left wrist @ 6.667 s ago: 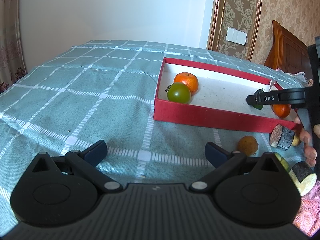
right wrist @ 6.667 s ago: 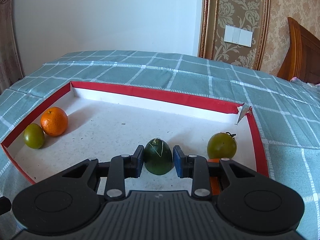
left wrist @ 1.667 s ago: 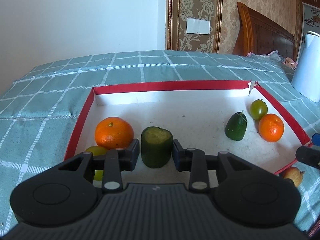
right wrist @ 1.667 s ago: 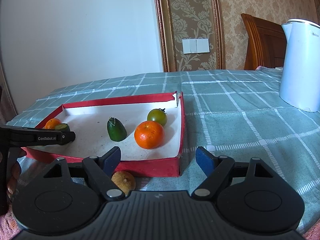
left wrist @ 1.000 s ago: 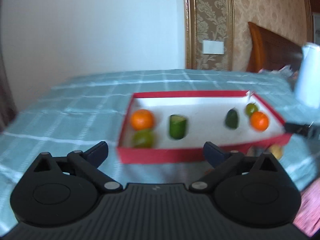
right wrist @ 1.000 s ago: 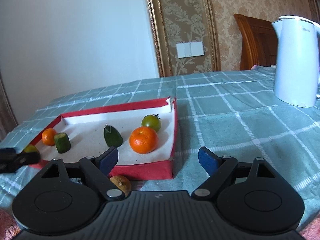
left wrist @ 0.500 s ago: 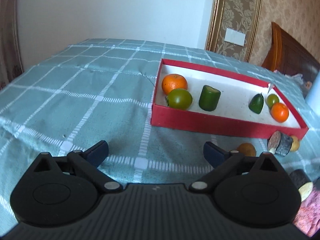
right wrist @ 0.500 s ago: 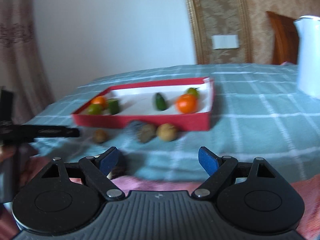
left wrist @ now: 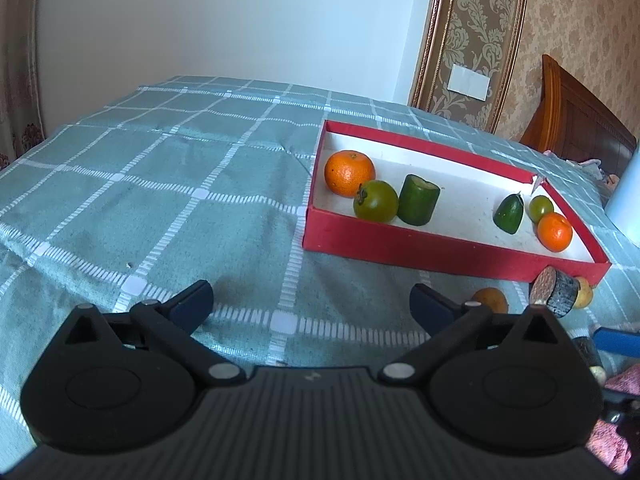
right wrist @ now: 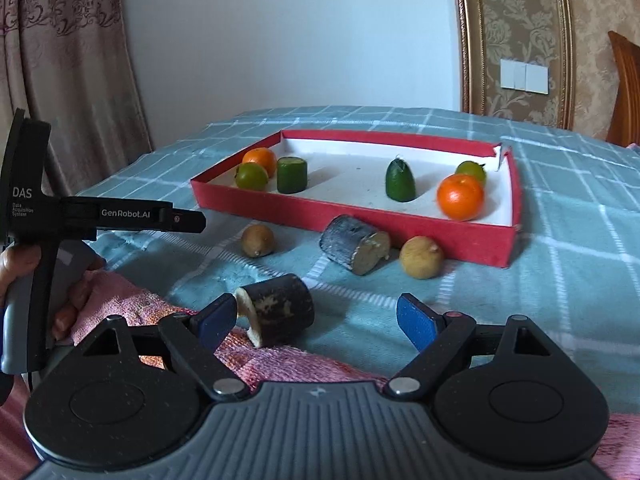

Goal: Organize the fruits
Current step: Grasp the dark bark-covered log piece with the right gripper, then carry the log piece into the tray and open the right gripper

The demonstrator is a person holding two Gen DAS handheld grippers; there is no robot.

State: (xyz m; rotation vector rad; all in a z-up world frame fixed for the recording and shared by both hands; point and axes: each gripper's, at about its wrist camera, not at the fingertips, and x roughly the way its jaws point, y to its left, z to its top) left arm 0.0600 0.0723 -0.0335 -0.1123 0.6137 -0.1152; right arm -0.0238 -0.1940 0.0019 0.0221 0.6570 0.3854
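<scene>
A red box (left wrist: 400,240) (right wrist: 460,240) on the checked cloth holds two oranges (left wrist: 349,173) (right wrist: 460,197), two green tomatoes (left wrist: 375,201) (right wrist: 251,176), a green cucumber piece (left wrist: 418,199) (right wrist: 292,175) and a dark green pointed fruit (left wrist: 508,213) (right wrist: 400,181). In front of it lie two brown round fruits (right wrist: 258,240) (right wrist: 421,257) and two dark cut pieces (right wrist: 354,243) (right wrist: 276,309). My right gripper (right wrist: 316,320) is open, low over the nearer dark piece, which lies by its left finger. My left gripper (left wrist: 312,304) is open and empty, left of the box.
A pink towel (right wrist: 132,300) lies at the near edge under the right gripper. The left gripper's body (right wrist: 100,216) shows at the left of the right wrist view. A white kettle (left wrist: 626,196) stands at the right edge beyond the box.
My right gripper has dropped closer to the nearer dark cut piece. My left gripper has shifted only slightly, away from the box where it let go of the cucumber piece.
</scene>
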